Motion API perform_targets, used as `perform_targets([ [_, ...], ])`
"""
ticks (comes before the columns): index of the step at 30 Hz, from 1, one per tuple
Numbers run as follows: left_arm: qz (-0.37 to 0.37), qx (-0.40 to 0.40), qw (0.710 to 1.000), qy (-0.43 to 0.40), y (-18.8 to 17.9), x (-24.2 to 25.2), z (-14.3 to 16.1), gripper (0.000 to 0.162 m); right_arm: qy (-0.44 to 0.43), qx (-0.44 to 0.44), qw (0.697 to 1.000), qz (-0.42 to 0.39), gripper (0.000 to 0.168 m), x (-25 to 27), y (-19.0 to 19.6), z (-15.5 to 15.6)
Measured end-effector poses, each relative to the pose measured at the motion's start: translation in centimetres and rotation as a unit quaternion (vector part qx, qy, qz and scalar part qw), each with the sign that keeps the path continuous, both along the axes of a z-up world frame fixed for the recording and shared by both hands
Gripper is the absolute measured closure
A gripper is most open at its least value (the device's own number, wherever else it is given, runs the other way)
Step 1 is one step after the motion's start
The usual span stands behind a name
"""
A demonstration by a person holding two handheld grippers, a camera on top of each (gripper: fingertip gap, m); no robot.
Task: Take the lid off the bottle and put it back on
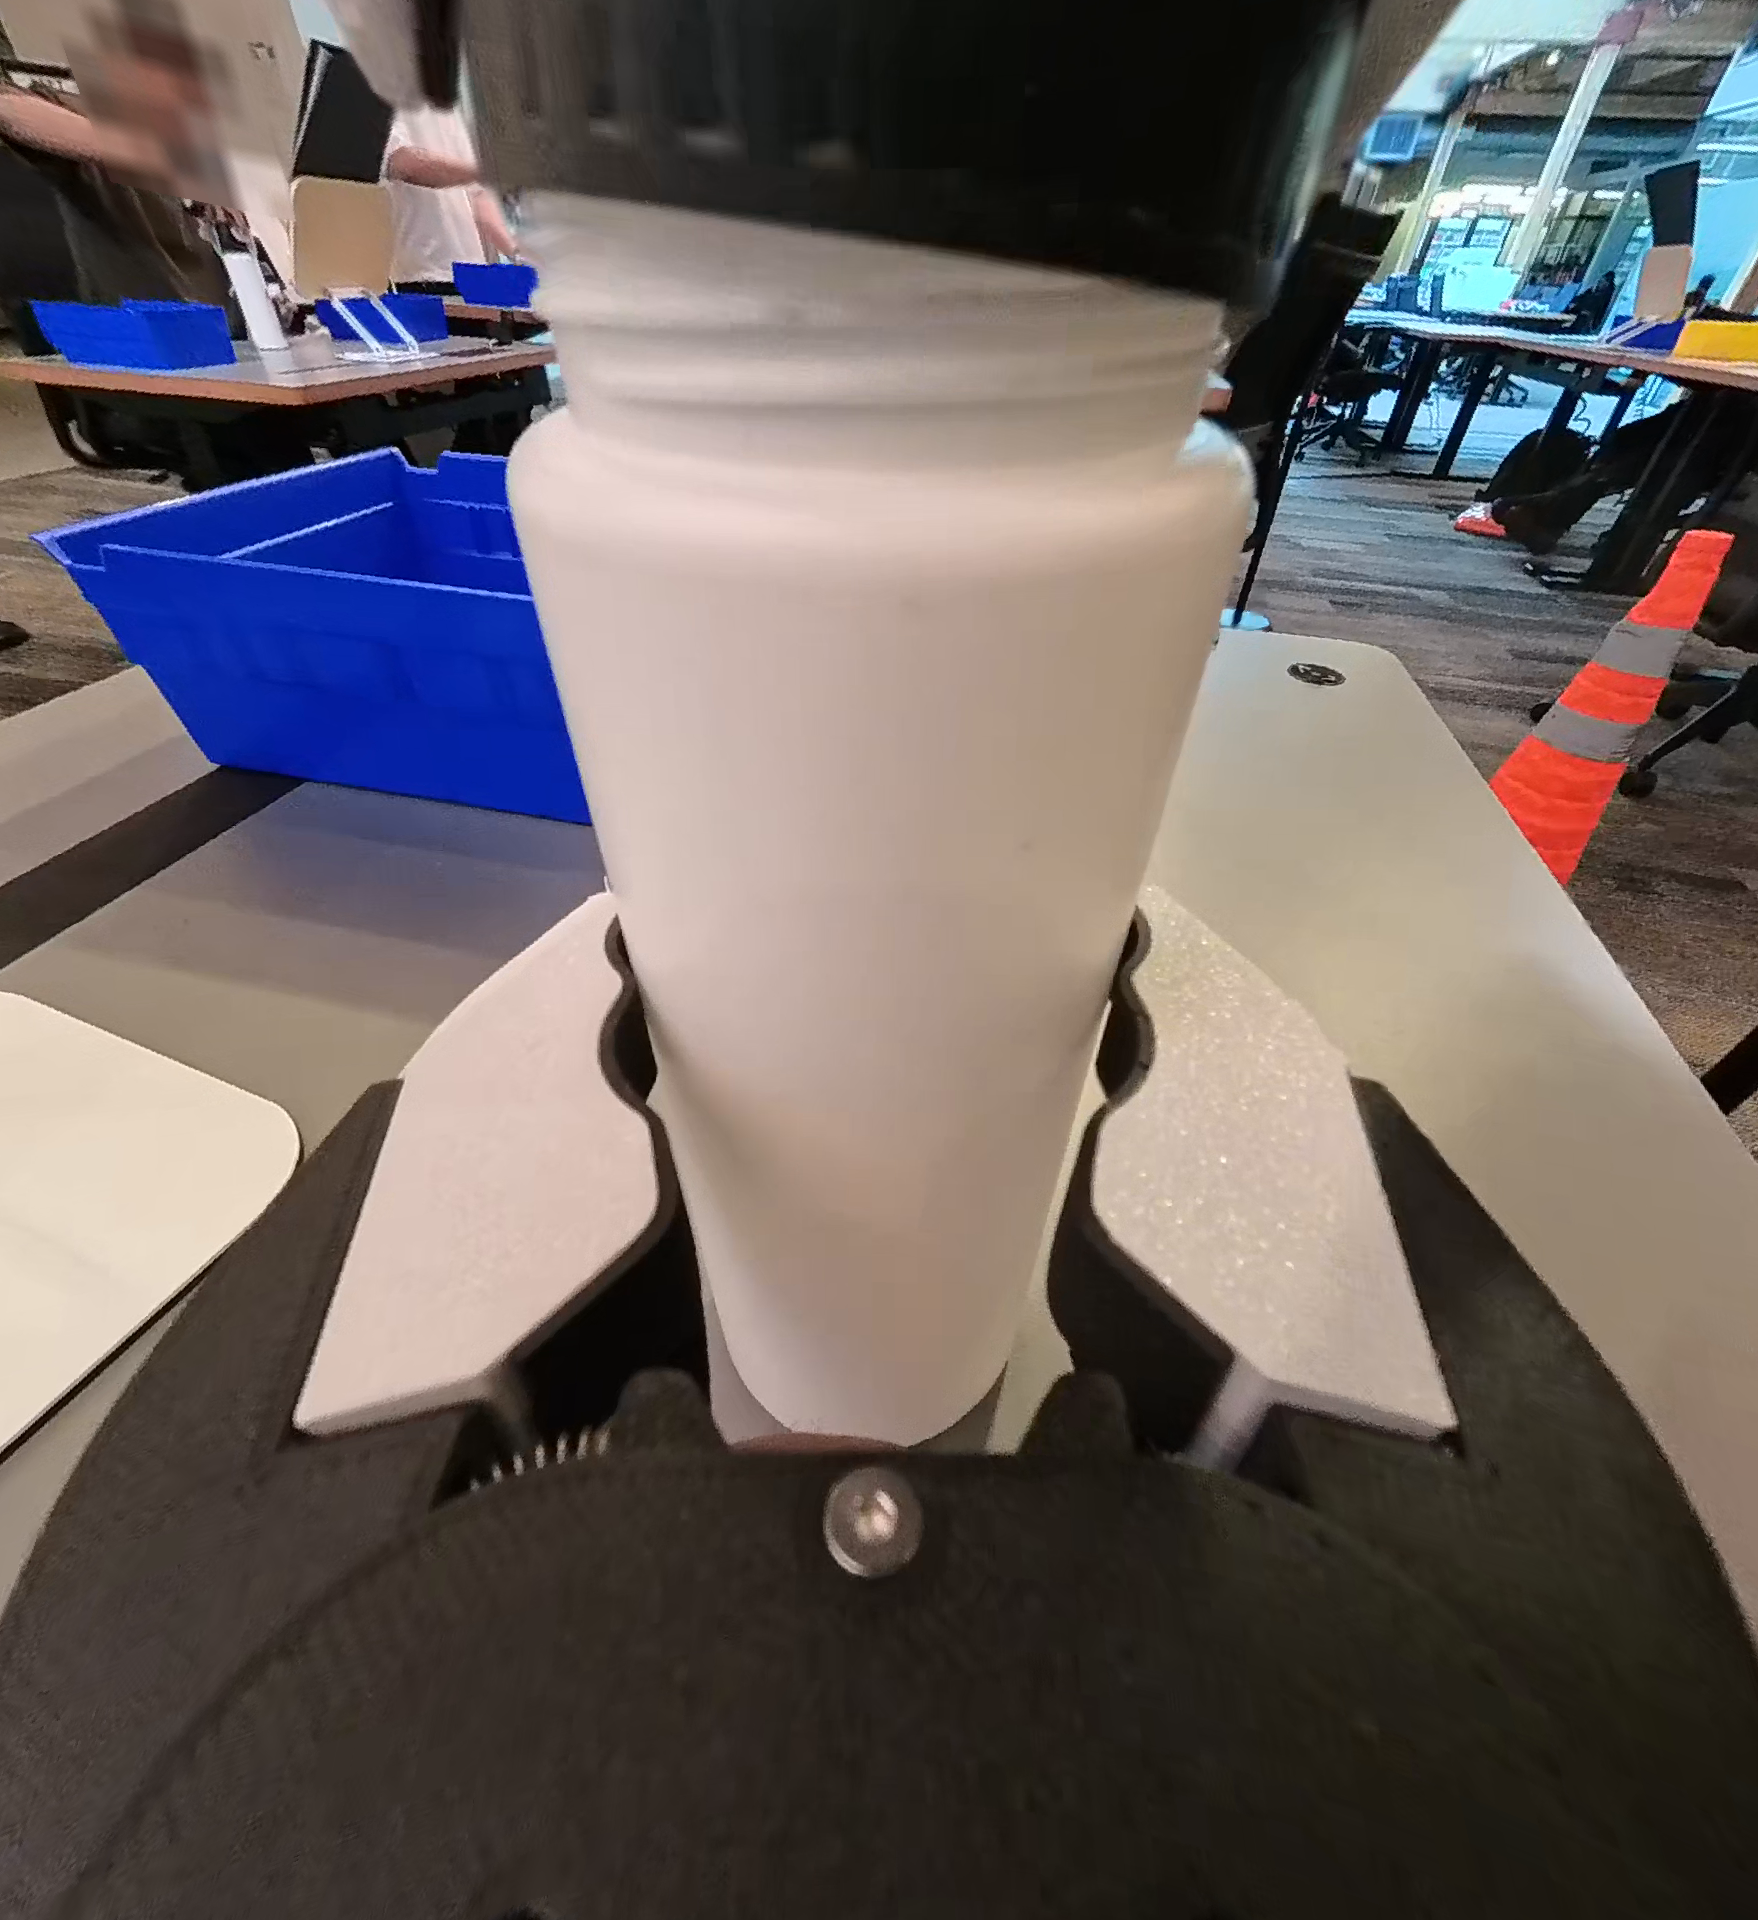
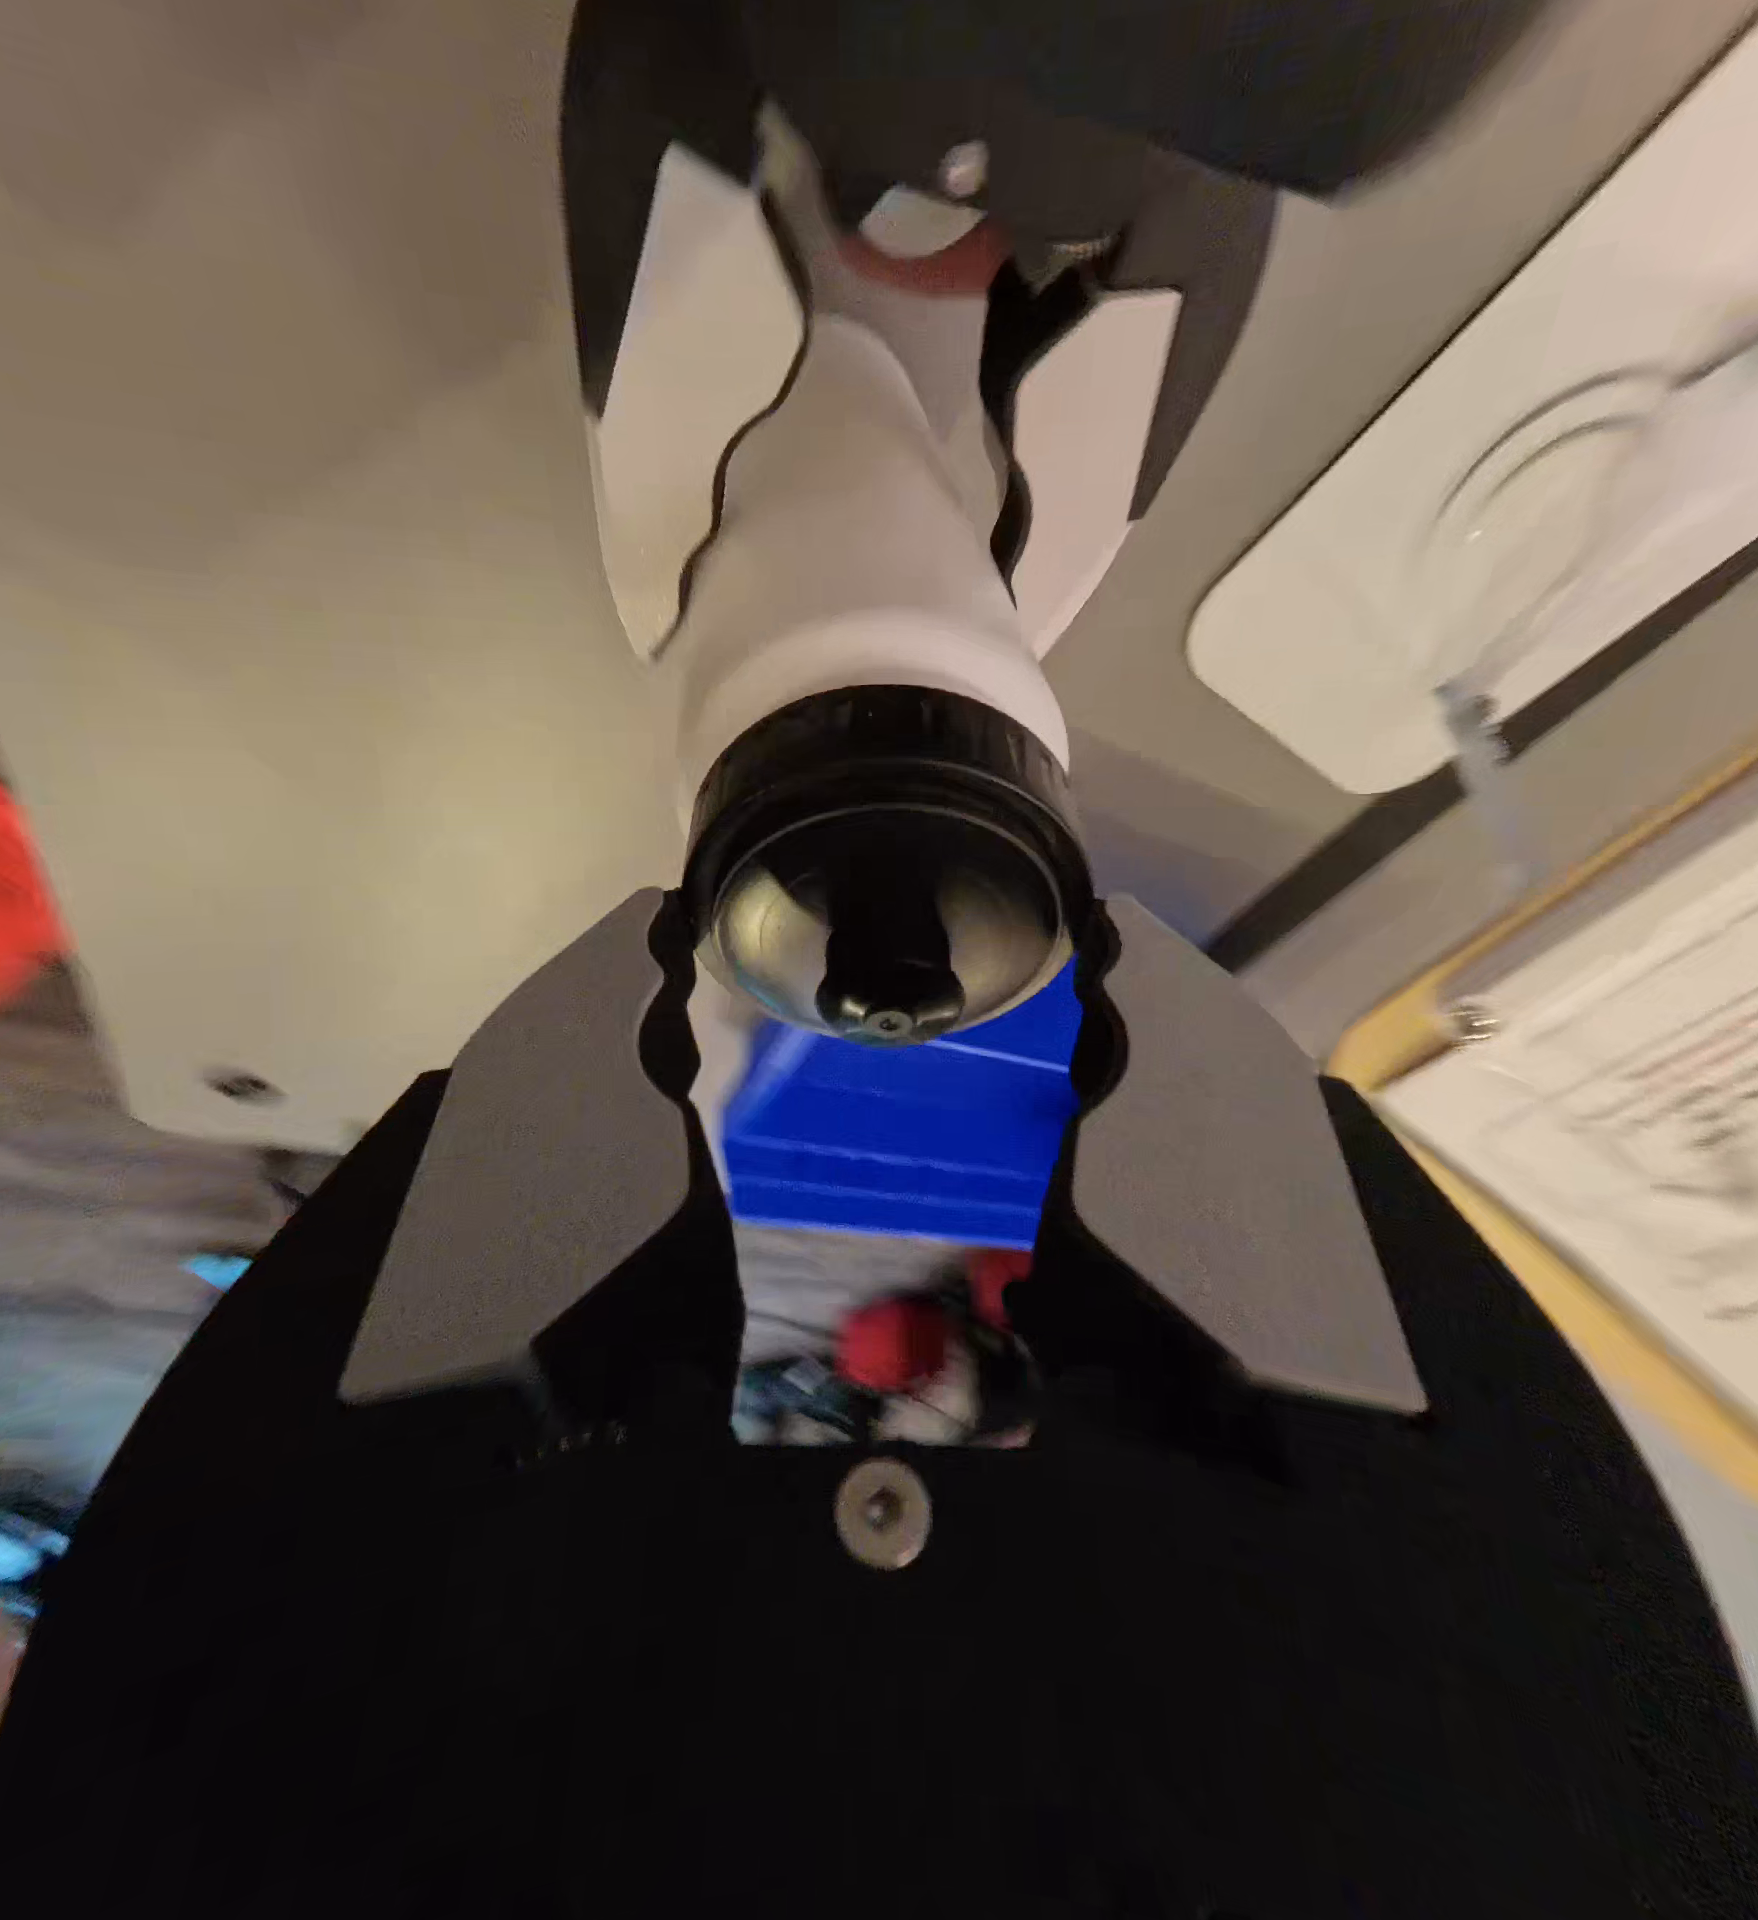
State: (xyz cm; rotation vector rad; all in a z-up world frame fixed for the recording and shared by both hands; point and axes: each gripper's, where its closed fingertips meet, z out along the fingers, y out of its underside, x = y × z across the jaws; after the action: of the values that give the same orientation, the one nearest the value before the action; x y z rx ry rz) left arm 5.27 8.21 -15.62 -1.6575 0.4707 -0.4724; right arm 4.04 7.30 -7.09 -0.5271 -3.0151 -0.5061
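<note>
Your left gripper (image 1: 880, 1023) is clamped around the lower body of a white bottle (image 1: 875, 779), its wavy black finger pads (image 1: 626, 1023) pressed against both sides. The bottle stands upright, close to the camera and above a grey table (image 1: 1374, 935). Its threaded white neck shows bare beneath a black lid (image 1: 906, 125), which sits tilted at the top of the neck (whether any thread is engaged cannot be told).

From above, your right gripper (image 2: 885, 935) holds that same black lid (image 2: 885, 852), its two fingers (image 2: 1098, 956) touching the rim on either side. The lid's domed top faces the camera. Beyond it the white bottle (image 2: 875, 582) runs away toward your left gripper (image 2: 854, 416), which grips it lower down.

A blue bin (image 1: 314, 623) sits on the table to the far left of the bottle. An orange traffic cone (image 1: 1613, 707) stands on the floor to the right. A white board (image 1: 75, 1195) lies at the near left.
</note>
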Motion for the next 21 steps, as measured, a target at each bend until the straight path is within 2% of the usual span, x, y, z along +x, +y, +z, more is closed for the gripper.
perform_targets([
  [2,0.000,0.000,1.000,-0.003,0.0,-0.1,0.0,0.077,-0.004,0.050,0.996,0.069,0.097,-0.4,0.0,0.0],
  [5,0.000,0.000,1.000,0.000,0.0,-0.1,0.0,0.077,-0.007,0.036,0.998,0.044,0.096,-0.3,-0.3,0.0],
  [7,0.000,0.001,1.000,0.005,0.0,0.1,0.0,0.077,0.005,-0.020,0.999,-0.031,0.096,0.0,-0.6,0.2],
  [9,-0.001,0.001,1.000,0.006,0.0,0.2,0.0,0.077,0.023,-0.069,0.992,-0.107,0.076,0.0,-0.6,0.7],
  [11,-0.001,0.002,1.000,0.003,0.0,0.1,0.0,0.077,0.050,-0.114,0.979,-0.162,0.066,-0.2,-0.6,1.0],
  [13,-0.001,0.002,1.000,0.004,0.0,0.2,0.0,0.077,0.042,-0.155,0.967,-0.199,0.077,0.2,-1.2,0.8],
  [15,-0.002,0.002,1.000,0.004,0.0,0.2,0.0,0.077,0.038,-0.166,0.964,-0.206,0.081,0.3,-1.3,0.0],
  [16,-0.001,0.001,1.000,0.004,0.0,0.2,0.0,0.077,0.035,-0.160,0.965,-0.207,0.097,0.3,-1.1,-0.5],
  [21,-0.001,0.000,1.000,0.000,0.0,0.1,0.0,0.077,0.042,-0.150,0.968,-0.199,0.095,0.2,-1.0,-0.8],
])
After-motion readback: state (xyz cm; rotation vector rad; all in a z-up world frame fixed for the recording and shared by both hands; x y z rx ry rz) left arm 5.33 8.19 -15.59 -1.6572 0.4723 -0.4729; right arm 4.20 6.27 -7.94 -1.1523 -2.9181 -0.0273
